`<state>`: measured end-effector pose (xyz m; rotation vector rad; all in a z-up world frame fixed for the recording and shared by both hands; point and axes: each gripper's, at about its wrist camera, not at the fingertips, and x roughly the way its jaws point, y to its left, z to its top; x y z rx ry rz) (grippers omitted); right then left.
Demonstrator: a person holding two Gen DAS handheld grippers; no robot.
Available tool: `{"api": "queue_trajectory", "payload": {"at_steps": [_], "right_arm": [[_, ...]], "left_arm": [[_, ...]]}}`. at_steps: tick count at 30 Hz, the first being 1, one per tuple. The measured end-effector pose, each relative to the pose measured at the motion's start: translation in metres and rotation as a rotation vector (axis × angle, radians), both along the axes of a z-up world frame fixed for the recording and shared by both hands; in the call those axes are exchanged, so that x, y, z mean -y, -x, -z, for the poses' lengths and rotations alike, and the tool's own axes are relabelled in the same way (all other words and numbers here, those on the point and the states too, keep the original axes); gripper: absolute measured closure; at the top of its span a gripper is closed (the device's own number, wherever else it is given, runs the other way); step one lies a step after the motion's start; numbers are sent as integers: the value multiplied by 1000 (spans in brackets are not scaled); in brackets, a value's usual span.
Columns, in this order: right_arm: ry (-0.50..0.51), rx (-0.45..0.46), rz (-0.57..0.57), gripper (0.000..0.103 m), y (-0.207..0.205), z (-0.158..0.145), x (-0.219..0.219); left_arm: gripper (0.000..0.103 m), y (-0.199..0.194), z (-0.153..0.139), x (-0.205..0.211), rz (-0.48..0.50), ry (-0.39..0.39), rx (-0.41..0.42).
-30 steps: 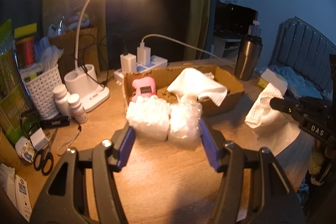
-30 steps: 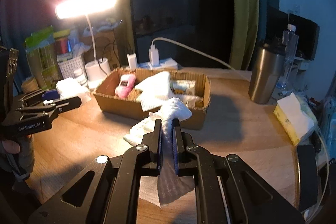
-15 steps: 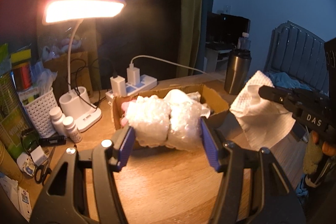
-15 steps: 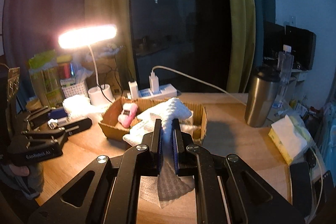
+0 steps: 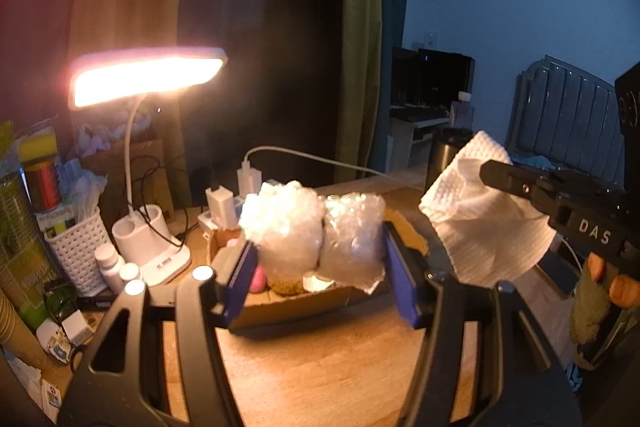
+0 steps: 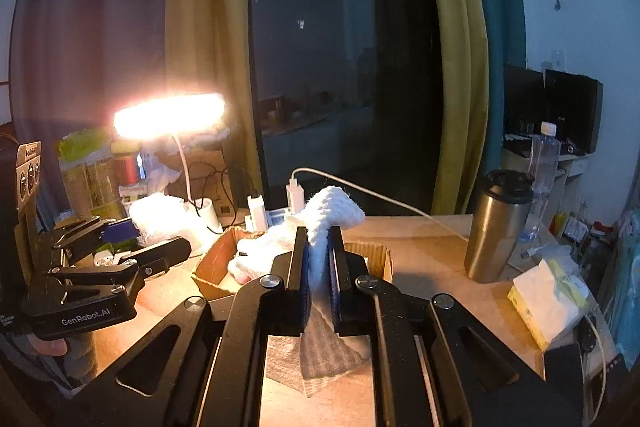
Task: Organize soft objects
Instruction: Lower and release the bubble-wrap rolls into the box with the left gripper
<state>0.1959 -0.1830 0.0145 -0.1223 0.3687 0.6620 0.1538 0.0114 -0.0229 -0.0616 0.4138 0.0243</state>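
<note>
Your left gripper (image 5: 316, 259) clamps a bubble-wrap bundle (image 5: 312, 231) between its blue pads above the cardboard box (image 5: 304, 303); your right gripper (image 6: 319, 259) pinches a white cloth (image 6: 332, 211).

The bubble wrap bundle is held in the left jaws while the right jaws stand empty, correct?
Not quite. The bubble wrap bundle is in the left jaws, but the right jaws are shut on a white cloth, as the right wrist view shows.

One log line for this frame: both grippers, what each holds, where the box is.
left gripper: shut on bubble wrap, in the air | right gripper: shut on white cloth, in the air | cardboard box: on desk, beyond both
</note>
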Motion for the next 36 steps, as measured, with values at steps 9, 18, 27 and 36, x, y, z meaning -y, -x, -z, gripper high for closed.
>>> {"api": "queue_trajectory", "payload": {"at_steps": [9,18,27,36], "right_arm": [[-8,27,6,93,-9,-9,-7],[6,26,3,93,-25,-8,-22],[20,-5,15,93,-53,5,-33],[24,-32,-2,93,-77,18,-44]], "left_arm": [[43,-9,-6,-11,-23,4,38],[42,-29,11,-27,-48,36,4],[42,-58,46,-48,-73,71,-80],[42,-78,80,-59,-93,88,-177]]}}
